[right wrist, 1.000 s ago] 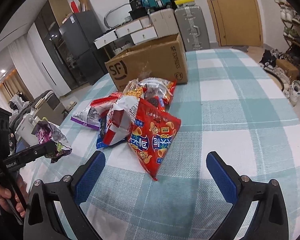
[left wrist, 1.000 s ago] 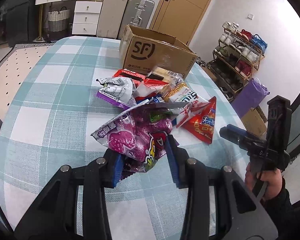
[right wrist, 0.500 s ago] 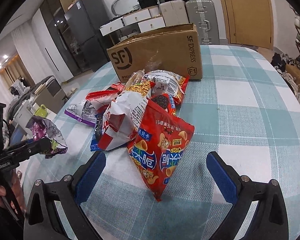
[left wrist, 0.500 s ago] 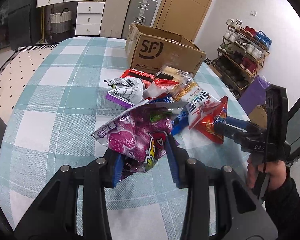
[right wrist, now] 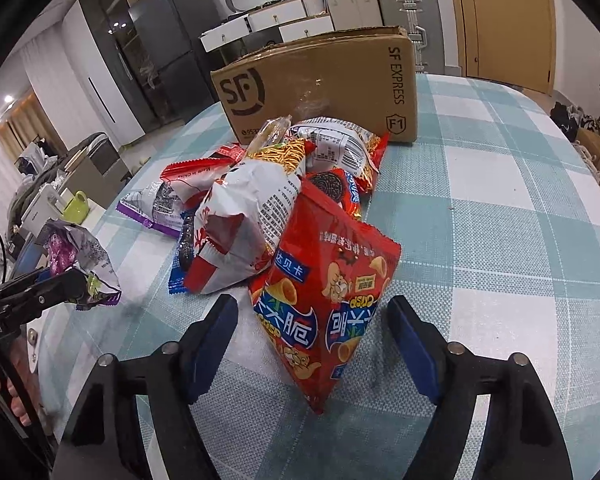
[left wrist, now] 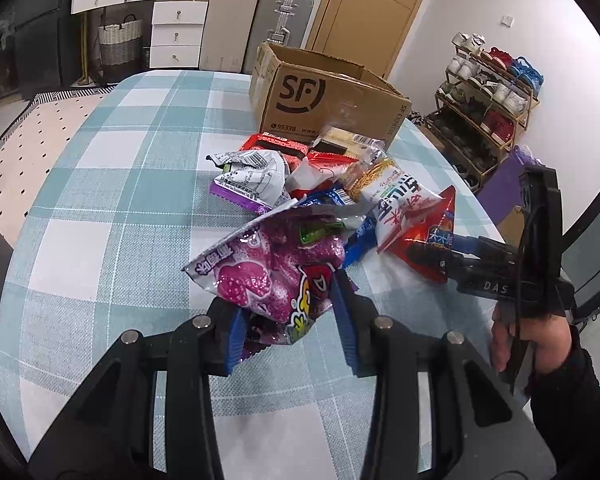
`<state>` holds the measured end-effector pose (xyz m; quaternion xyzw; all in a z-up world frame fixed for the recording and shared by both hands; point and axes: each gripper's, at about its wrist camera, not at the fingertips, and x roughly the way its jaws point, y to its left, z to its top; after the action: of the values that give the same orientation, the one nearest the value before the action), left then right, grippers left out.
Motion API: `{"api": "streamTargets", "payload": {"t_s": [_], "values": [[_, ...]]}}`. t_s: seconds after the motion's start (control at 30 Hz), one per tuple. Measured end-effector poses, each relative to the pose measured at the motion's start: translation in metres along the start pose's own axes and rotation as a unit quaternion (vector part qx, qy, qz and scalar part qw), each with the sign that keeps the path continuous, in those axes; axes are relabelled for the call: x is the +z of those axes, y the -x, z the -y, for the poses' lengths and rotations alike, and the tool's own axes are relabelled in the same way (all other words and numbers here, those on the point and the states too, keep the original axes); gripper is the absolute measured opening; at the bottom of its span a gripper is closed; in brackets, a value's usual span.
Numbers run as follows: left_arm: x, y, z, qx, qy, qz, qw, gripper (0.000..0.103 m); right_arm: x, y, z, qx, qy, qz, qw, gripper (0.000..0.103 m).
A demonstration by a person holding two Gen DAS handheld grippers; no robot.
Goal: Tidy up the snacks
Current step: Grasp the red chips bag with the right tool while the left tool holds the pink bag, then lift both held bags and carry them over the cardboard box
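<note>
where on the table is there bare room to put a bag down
The checked tablecloth is bare left of the snack pile, and also right of the pile and cardboard box in the right wrist view. It is crowded between box and grippers, where the bags overlap.

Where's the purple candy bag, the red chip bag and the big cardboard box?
purple candy bag [left wrist: 268, 276]: left wrist view, on its shiny front.
red chip bag [right wrist: 332, 292]: right wrist view, middle of its printed front.
cardboard box [right wrist: 320, 84]: right wrist view, its long side wall.
</note>
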<state>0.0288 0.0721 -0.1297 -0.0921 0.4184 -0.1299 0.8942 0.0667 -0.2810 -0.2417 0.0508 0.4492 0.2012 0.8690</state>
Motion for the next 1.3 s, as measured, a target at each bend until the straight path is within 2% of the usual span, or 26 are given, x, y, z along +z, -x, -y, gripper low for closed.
{"api": "streamTargets", "payload": {"t_s": [0.17,0.6,0.7,0.8,0.97,1.3], "values": [[-0.001,0.001,0.001,0.001,-0.002,0.0,1.0,0.036,-0.001,0.003,0.002,0.003,-0.003,0.0,1.0,0.068],[-0.006,0.008,0.005,0.004,-0.006,-0.005,1.0,0.036,0.007,-0.007,-0.007,-0.008,0.01,-0.002,1.0,0.072],[-0.007,0.008,0.004,0.005,-0.005,-0.009,0.9999,0.036,0.006,-0.007,-0.008,-0.013,0.013,0.0,1.0,0.064],[-0.008,0.008,0.004,0.005,-0.004,-0.012,0.9999,0.036,0.003,-0.004,-0.005,0.0,0.005,0.001,1.0,0.054],[-0.008,0.01,0.004,0.001,-0.001,-0.011,0.9999,0.036,-0.002,0.005,0.002,0.007,-0.014,0.015,1.0,0.047],[-0.011,0.016,0.008,0.003,-0.007,-0.007,0.9999,0.036,-0.023,0.041,0.007,0.023,-0.036,0.046,0.998,0.046]]}}
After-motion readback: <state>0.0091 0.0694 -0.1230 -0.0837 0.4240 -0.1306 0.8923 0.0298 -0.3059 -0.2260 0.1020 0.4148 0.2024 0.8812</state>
